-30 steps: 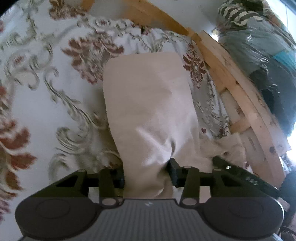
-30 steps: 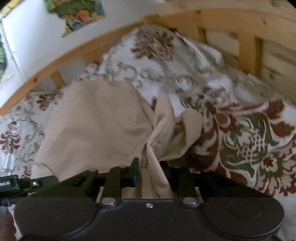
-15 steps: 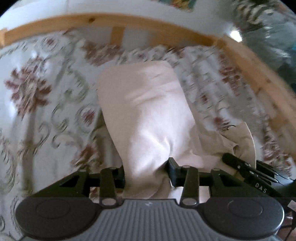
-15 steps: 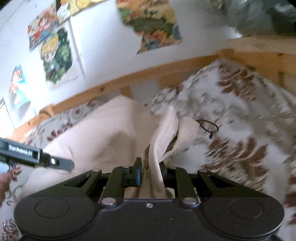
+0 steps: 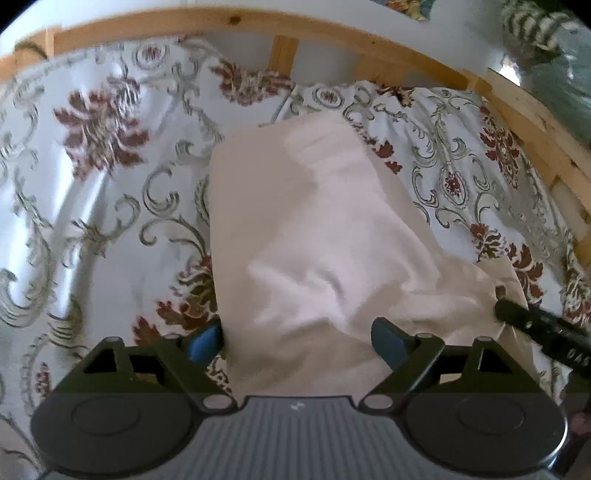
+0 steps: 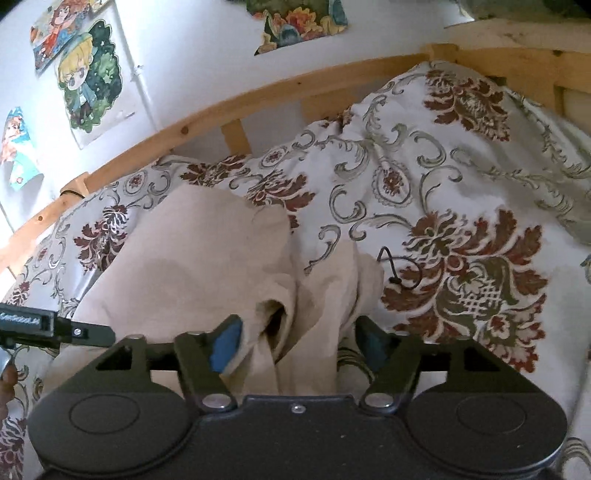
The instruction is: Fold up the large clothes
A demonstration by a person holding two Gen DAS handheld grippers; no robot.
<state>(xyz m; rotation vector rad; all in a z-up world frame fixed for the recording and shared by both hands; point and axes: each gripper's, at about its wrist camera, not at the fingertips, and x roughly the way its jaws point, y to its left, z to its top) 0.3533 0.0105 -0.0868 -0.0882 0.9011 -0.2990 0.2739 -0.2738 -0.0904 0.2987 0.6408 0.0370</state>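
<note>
Both grippers have just let go. A moment ago the left gripper [image 5: 297, 338] pinched the cloth [image 5: 314, 229] tight, and the right gripper [image 6: 295, 343] pinched a bunched-up edge of it. Now the jaws on both have been opening and stand wide. The cloth still lies between the fingers of each, but the blue pads do not squeeze it.

The cloth is a big beige piece of clothing. It lies on the flowery bedspread [image 5: 92, 192], inside the wooden bed rail [image 5: 332, 33]. In the left view it runs from 6 o'clock up toward 12 o'clock as one long, fairly flat strip. In the right view it fills the part from 9 o'clock to 6 o'clock, and its edge near the fingers is still lumpy and rumpled. A small black loop [image 6: 400, 271], maybe a hair tie, lies on the bedspread just beside the cloth at about 3 o'clock.

Letting go likely means one fold has been laid down. The cloth still looks long, so more folds are probably needed. The lumpy edge may want smoothing first.
</note>
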